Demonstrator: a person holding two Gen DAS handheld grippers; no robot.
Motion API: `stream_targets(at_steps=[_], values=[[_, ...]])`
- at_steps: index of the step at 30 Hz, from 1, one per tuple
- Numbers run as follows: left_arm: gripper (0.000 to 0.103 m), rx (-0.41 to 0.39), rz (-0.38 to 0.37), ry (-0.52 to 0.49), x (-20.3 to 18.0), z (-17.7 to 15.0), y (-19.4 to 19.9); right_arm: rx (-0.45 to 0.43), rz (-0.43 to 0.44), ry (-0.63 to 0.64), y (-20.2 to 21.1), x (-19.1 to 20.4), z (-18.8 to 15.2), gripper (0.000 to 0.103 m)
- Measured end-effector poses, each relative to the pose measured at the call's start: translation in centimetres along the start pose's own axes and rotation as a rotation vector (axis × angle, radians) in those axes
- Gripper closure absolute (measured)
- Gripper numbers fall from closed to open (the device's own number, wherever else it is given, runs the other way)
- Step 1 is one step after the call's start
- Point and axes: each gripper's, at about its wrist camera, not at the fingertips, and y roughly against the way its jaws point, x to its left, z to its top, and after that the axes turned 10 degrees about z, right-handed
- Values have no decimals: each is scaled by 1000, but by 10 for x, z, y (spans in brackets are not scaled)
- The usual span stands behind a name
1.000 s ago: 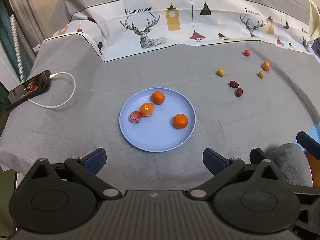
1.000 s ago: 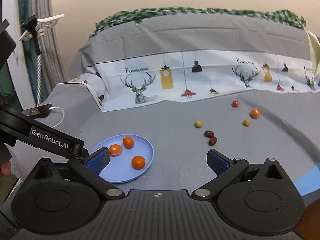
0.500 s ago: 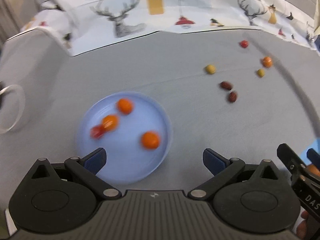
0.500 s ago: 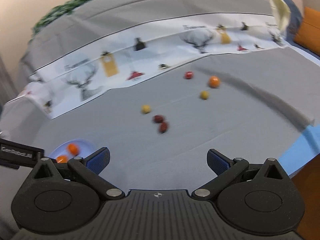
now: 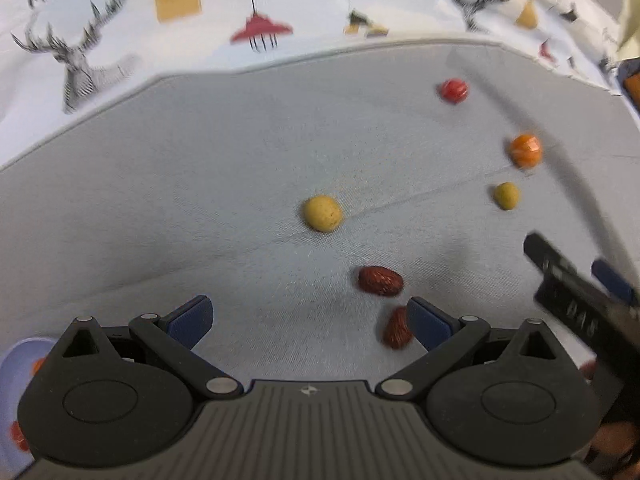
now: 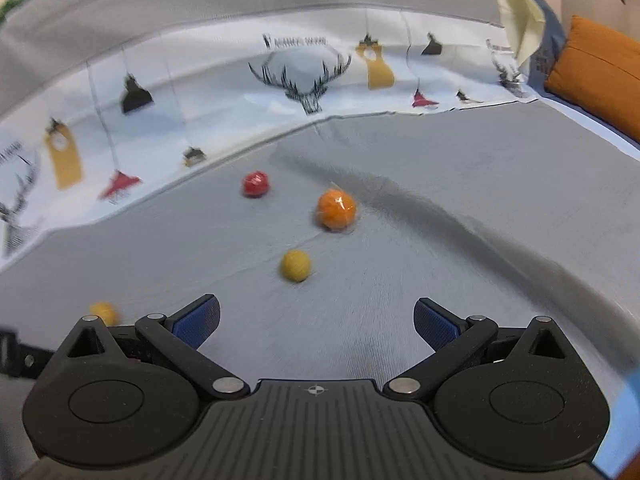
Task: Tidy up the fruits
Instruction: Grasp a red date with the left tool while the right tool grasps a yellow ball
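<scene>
Loose fruits lie on the grey cloth. In the left wrist view a yellow fruit [image 5: 322,213] sits ahead of my open left gripper [image 5: 308,318], with two dark red dates [image 5: 380,280] [image 5: 396,333] by its right finger. Farther right are a second yellow fruit [image 5: 506,195], a wrapped orange [image 5: 525,150] and a red fruit [image 5: 454,90]. The blue plate [image 5: 16,364] shows only at the lower left edge. My right gripper [image 6: 316,322] is open and empty, just short of a yellow fruit [image 6: 295,265], the orange [image 6: 336,211] and the red fruit [image 6: 255,184].
A white deer-print cloth [image 5: 248,12] runs along the back of the grey surface. An orange cushion [image 6: 600,76] lies at the far right. The right gripper's body [image 5: 576,308] reaches into the left wrist view from the right. A dark fold [image 6: 460,220] crosses the cloth.
Both grippers have moved right and forward toward the loose fruits. The plate slid out to the left view's lower left edge and left the right view. Both stay open.
</scene>
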Motion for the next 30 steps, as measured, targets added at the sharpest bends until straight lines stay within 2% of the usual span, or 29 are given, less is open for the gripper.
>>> stream_targets(at_steps=[4,7,8,9,12,15,17,18,19,21,22,26,30], values=[[0,47,-43,19,-9,9,-31,35,24,22,-48,-7,8,1],[0,45,-23,-31,-22,12,-46,65,36,59,-77,-8,8,1],[0,50,-8,-56,-27,12,-51,38,18,104,-83,-5,3,1],[0,29,25,-87,-34,11,-53,-1,14,143,-84,-3,-3,1],[0,-33,44,-142,-43,6,-51,-8,31,116,-84,-7,-1,1],[0,-20,33,-126,-41,6,-52,-5,21,130,-85,-5,0,1],[9,-29,35,-99,-38,5,-50,-6,19,131,-85,-4,0,1],[28,-55,37,-94,-37,3,-44,-3,17,133,-83,-4,-1,5],[64,-74,30,-111,-37,1,-39,-11,15,141,-80,-2,0,11],[67,-62,26,-129,-37,1,-31,-28,12,171,-73,3,-3,68],[67,-59,13,-102,-32,0,-29,-21,5,180,-71,5,-2,74],[67,-49,10,-66,-18,-3,-20,-4,1,126,-61,1,4,77],[67,-68,17,-33,4,-9,15,-69,30,98,-17,0,13,77]])
